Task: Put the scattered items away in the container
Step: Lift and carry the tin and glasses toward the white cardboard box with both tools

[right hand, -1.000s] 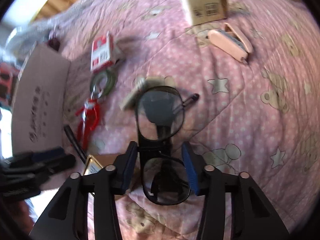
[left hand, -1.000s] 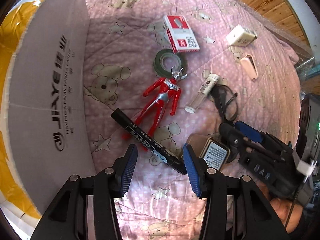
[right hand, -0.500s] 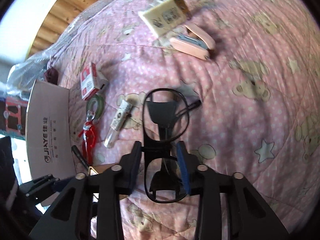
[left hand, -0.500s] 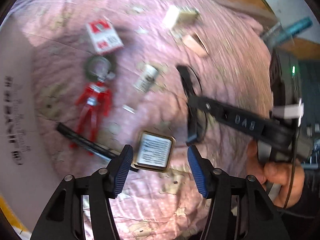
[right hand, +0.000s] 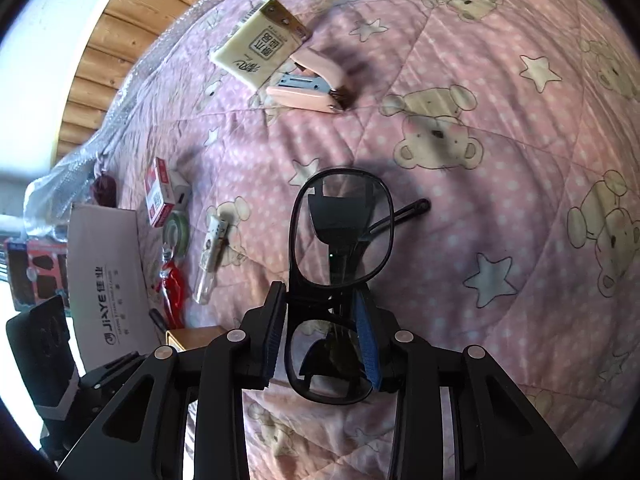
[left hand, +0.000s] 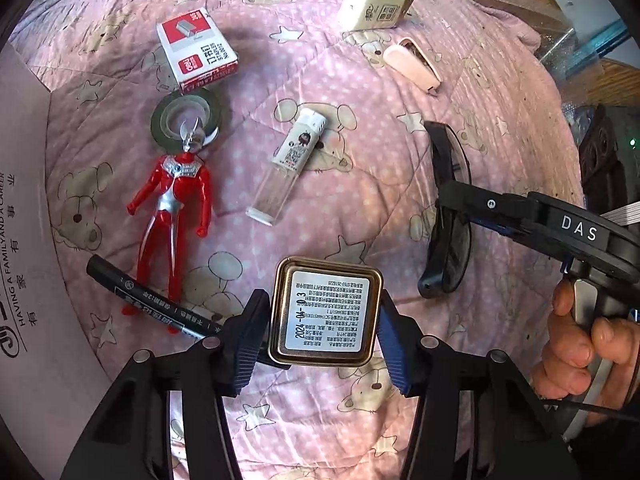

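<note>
Left gripper (left hand: 322, 336) sits low over the pink bear quilt (left hand: 360, 92), jaws spread around the square gold tin (left hand: 325, 312). The blue pads flank its two sides but I honestly can't tell if they're squeezing it or just bracketing it.

Right gripper (right hand: 320, 330) is clamped on the black glasses (right hand: 340, 248) at the bridge, one lens poking out ahead of the fingers, one back between them. In the left view it comes in from the right, with the person's hand (left hand: 580, 344) wrapped round the handle.

The cardboard box (left hand: 24, 240) is hard against the left edge, its flap right by the black marker (left hand: 152, 302). The red hero figure (left hand: 172, 216) lies just above the marker, head on the tape roll (left hand: 186, 116), with the staple box (left hand: 198, 54) touching that. Clear tube (left hand: 286, 170) lies mid-quilt with room around it. Pink stapler (left hand: 412, 64) and cream packet (left hand: 374, 4) sit far up by the wooden edge.
</note>
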Demonstrator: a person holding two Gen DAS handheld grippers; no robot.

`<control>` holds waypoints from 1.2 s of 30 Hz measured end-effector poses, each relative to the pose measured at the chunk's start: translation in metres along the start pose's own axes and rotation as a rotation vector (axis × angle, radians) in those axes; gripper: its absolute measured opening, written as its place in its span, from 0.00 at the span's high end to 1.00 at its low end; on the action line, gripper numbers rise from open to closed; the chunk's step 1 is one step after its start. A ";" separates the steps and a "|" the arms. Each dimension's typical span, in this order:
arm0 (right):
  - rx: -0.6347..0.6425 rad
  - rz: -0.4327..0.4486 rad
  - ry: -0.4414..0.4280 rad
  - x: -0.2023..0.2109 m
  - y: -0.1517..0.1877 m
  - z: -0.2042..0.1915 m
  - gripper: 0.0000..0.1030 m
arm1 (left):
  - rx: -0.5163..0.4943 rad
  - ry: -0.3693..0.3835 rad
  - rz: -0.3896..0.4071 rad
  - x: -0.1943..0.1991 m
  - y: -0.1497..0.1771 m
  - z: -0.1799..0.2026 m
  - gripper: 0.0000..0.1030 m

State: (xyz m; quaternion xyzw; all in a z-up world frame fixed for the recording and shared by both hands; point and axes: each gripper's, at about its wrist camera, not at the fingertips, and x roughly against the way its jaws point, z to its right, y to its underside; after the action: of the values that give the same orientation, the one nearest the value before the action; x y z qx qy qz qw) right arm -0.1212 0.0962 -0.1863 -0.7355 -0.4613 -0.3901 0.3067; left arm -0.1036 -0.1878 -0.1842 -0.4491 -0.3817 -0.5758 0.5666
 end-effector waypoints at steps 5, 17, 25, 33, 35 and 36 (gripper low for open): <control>0.018 -0.001 0.032 -0.009 0.002 -0.003 0.59 | 0.004 -0.011 -0.004 -0.020 -0.010 0.011 0.46; 0.106 0.028 0.128 0.017 0.016 -0.012 0.61 | -0.056 -0.059 0.039 -0.008 -0.010 0.031 0.49; 0.134 0.047 0.151 0.036 0.029 -0.021 0.61 | -0.076 -0.064 0.112 0.023 -0.005 0.034 0.49; 0.174 0.067 0.165 0.051 0.045 -0.038 0.60 | -0.093 -0.080 0.196 0.057 0.004 0.039 0.49; 0.184 0.069 0.166 0.053 0.049 -0.043 0.60 | -0.105 -0.079 0.214 0.061 0.003 0.042 0.49; 0.190 0.070 0.167 0.055 0.051 -0.045 0.60 | -0.111 -0.078 0.224 0.065 0.004 0.043 0.49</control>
State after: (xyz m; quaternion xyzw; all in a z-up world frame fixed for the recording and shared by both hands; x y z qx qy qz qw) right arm -0.0729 0.0638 -0.1213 -0.6839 -0.4429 -0.3935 0.4258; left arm -0.0928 -0.1672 -0.1096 -0.5416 -0.3184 -0.5113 0.5864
